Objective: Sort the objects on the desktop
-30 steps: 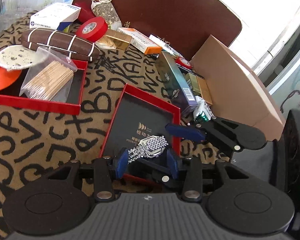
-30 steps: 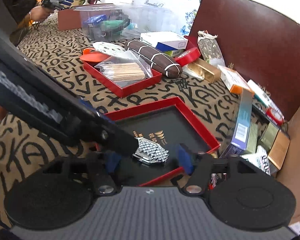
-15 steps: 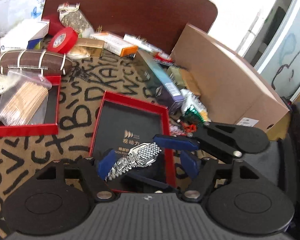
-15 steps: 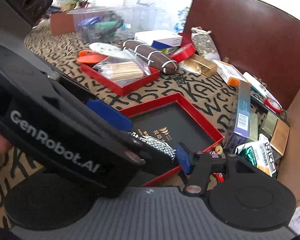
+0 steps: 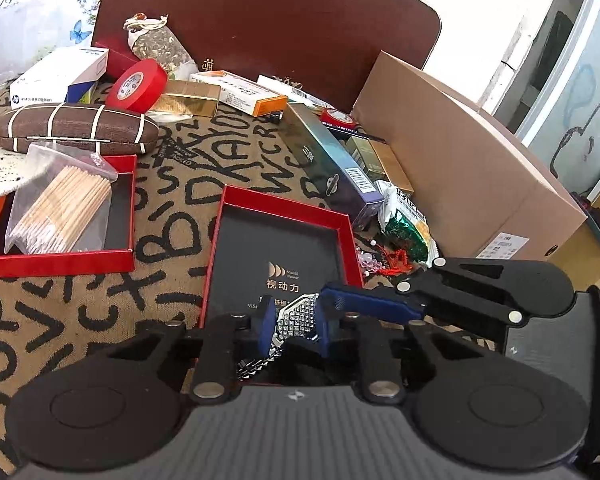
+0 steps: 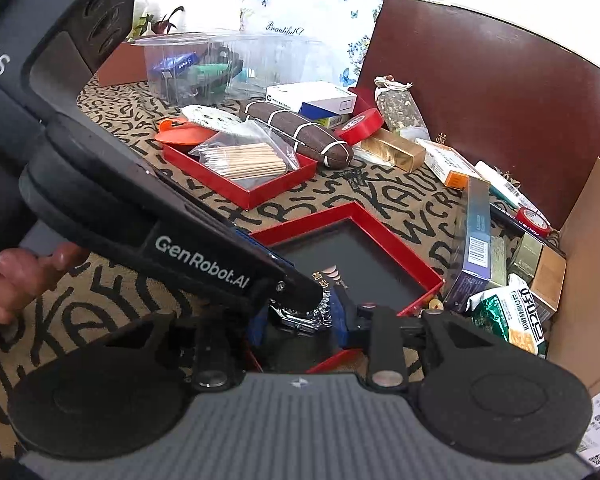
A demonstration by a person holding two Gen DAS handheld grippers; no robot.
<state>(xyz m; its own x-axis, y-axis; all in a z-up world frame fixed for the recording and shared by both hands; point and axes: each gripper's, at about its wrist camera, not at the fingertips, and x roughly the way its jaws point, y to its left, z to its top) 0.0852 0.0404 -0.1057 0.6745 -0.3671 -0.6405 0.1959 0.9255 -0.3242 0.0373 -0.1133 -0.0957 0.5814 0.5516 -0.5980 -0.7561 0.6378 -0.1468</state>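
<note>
A silver metal watch (image 5: 298, 316) lies over the near end of an open red box (image 5: 284, 202) with a black inside. My left gripper (image 5: 295, 330) is closing, and its blue pads press on the watch band from both sides. The right gripper's blue finger (image 5: 364, 305) comes in from the right and meets the watch's right edge. In the right wrist view my right gripper (image 6: 300, 324) is closing around the watch (image 6: 302, 314) over the red box (image 6: 400, 240). The left gripper's black casing (image 6: 140, 220) crosses in front and hides part of the watch.
A second red tray holds a bag of wooden sticks (image 5: 60, 208). Behind it lie a brown glasses case (image 5: 76, 130), a red tape roll (image 5: 138, 86) and small cartons. A cardboard box (image 5: 460, 160), a long dark box (image 5: 332, 164) and a green packet (image 5: 406, 224) crowd the right. A person's hand (image 6: 16, 276) grips the left handle.
The left jaws spread wide, then came together on the watch band. The right jaws narrowed around the watch. The watch turned between the two grippers.
</note>
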